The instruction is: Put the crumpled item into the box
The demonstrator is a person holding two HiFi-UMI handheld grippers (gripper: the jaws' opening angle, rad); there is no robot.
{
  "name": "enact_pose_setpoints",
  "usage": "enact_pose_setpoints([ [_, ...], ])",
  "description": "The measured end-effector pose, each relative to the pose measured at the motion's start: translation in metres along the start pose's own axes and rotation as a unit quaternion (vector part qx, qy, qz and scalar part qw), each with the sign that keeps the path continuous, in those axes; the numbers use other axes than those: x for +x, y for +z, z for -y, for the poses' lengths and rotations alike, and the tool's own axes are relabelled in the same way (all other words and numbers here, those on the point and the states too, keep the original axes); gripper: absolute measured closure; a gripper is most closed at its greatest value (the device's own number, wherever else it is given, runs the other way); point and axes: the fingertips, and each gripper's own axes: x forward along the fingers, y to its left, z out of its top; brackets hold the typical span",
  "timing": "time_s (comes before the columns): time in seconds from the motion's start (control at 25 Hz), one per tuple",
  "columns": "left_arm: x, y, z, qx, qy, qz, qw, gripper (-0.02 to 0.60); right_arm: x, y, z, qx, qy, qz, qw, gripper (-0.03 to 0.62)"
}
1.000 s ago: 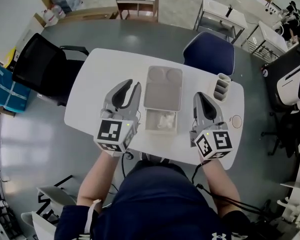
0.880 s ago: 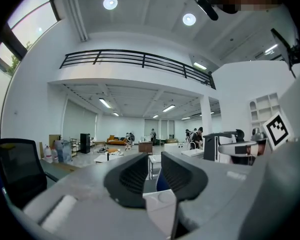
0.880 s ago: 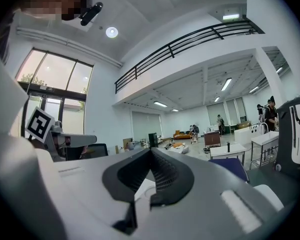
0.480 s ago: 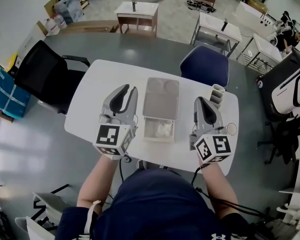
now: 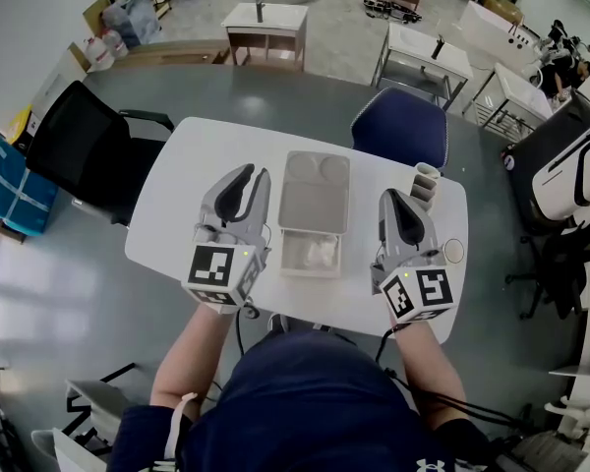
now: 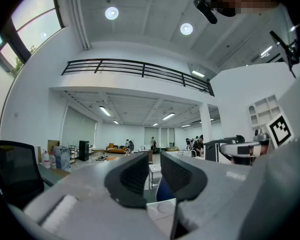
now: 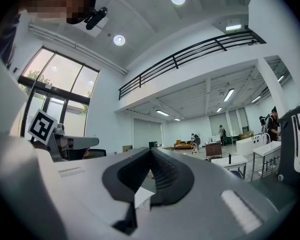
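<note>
On the white table (image 5: 177,195), head view: a shallow open box (image 5: 287,264) sits at the centre in front of you, its lid (image 5: 315,200) laid back flat on the far side. The crumpled item (image 5: 321,253), a white wad, lies inside the box, towards its right half, touching neither gripper.

Your left gripper (image 5: 253,178) hovers just left of the box, pointing away from you, with its tips level with the lid. In the left gripper view its fingers (image 6: 132,176) stand a little apart, with a narrow gap and nothing held in it; beyond the gap you see a pale part of the lid and a blue chair back.

Your right gripper (image 5: 391,199) hovers just right of the box, also pointing away from you. In the right gripper view its fingers (image 7: 170,176) are pressed together at the tips, with nothing caught between them.

Each gripper carries its marker cube (image 5: 216,268) at the end nearest you.

Near the table's far right corner, beyond the right gripper, stands a grey holder (image 5: 424,185); a small round disc (image 5: 453,252) lies near the right edge. A blue chair (image 5: 401,126) stands at the far side of the table and a black chair (image 5: 79,141) at its left.
</note>
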Motion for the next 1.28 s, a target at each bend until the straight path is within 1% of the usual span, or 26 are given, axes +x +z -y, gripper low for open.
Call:
enact_pose_setpoints([
  [0.44,0.009,-0.007,0.004,-0.002,-0.012,-0.007,0.9999,0.499,-0.001,-0.003,0.002,0.011,-0.002,0.001,1.0,0.592],
  [0.8,0.015,-0.014,0.002,-0.006,-0.011,-0.015,0.9998,0.5,0.002,-0.007,0.012,0.012,-0.011,-0.006,1.0,0.592],
  [1.28,0.02,-0.023,-0.002,-0.012,-0.01,-0.02,0.9997,0.5,0.008,-0.015,0.014,0.016,-0.013,-0.01,1.0,0.592],
])
